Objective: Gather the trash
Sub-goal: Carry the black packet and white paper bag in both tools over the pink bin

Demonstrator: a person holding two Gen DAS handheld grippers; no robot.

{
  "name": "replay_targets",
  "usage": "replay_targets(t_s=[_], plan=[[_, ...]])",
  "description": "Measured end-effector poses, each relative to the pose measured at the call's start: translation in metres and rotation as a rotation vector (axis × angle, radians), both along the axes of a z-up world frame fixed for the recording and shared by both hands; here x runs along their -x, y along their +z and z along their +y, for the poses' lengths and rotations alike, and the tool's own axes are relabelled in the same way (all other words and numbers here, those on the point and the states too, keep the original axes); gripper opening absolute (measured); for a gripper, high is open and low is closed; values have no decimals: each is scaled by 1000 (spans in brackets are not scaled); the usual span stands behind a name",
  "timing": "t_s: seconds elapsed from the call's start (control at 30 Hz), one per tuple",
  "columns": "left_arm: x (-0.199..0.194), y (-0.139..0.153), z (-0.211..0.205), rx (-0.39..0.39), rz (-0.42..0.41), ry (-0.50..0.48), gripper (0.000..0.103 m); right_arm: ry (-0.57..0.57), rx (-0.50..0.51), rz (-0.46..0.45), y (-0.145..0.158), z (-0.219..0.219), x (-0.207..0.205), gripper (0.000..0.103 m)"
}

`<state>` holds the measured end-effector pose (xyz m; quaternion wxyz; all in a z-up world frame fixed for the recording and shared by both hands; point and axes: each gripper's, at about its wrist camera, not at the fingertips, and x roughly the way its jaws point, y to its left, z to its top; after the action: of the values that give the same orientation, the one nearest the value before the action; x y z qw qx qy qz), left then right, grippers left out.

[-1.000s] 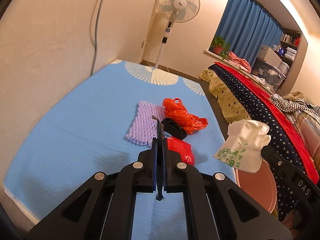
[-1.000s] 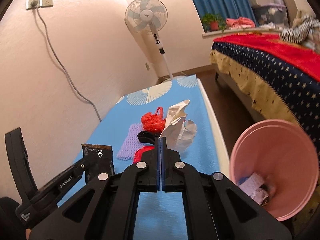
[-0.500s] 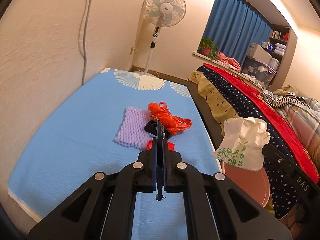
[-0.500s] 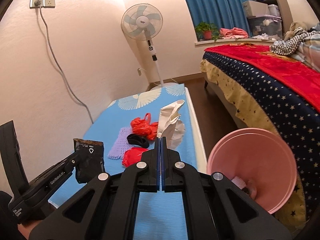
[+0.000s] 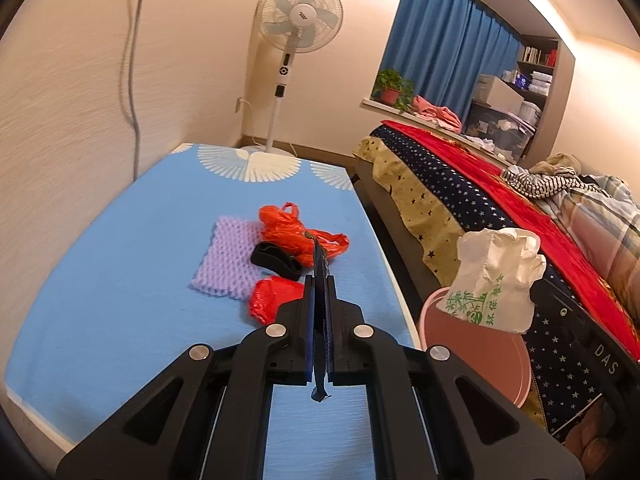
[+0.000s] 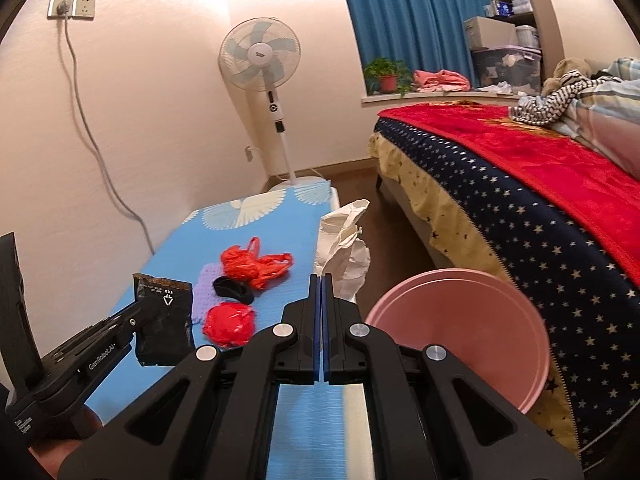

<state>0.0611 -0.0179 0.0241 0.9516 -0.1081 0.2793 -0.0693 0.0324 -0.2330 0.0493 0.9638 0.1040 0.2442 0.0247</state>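
My left gripper (image 5: 319, 280) is shut on a flat black wrapper (image 6: 162, 320), which shows edge-on between its pads in the left wrist view. My right gripper (image 6: 321, 278) is shut on a crumpled white bag (image 6: 344, 248); the left wrist view shows that white bag (image 5: 496, 280) hanging over the near rim of the pink bin (image 5: 476, 352). On the blue table (image 5: 120, 280) lie an orange plastic bag (image 5: 292, 232), a purple foam net (image 5: 228, 260), a small black piece (image 5: 276, 264) and a red plastic bag (image 5: 272, 300).
The pink bin (image 6: 460, 320) stands on the floor between the table's right edge and a bed with a starred cover (image 6: 520, 208). A standing fan (image 6: 260, 60) is beyond the table's far end. A wall with a cable (image 6: 92, 140) runs along the left.
Both grippers have drawn back from the trash pile and drifted right, each still holding its piece. The white bag now hangs above the pink bin's rim.
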Motion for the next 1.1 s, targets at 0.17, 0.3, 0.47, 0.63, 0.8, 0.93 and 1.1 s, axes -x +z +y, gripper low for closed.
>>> replay_targets(t_s=[0.17, 0.3, 0.47, 0.63, 0.8, 0.93, 1.1], plan=[[-2, 0, -11, -5, -4, -22, 4, -22, 16, 2, 0, -9, 0, 1], [-3, -1, -19, -6, -6, -37, 4, -41, 23, 3, -2, -16, 1, 1], [-5, -2, -29, -10, -8, -55, 4, -67, 32, 5, -2, -24, 2, 1], [-6, -1, -38, -16, -14, -74, 4, -90, 37, 12, -4, -30, 2, 1], [-8, -3, -48, -21, -19, -95, 4, -112, 42, 16, -6, -36, 2, 1], [-11, -5, -55, -19, -17, -108, 4, -131, 46, 20, -8, -42, 2, 1], [-15, -7, -64, -17, -17, -124, 4, -157, 44, 32, -13, -47, 1, 1]])
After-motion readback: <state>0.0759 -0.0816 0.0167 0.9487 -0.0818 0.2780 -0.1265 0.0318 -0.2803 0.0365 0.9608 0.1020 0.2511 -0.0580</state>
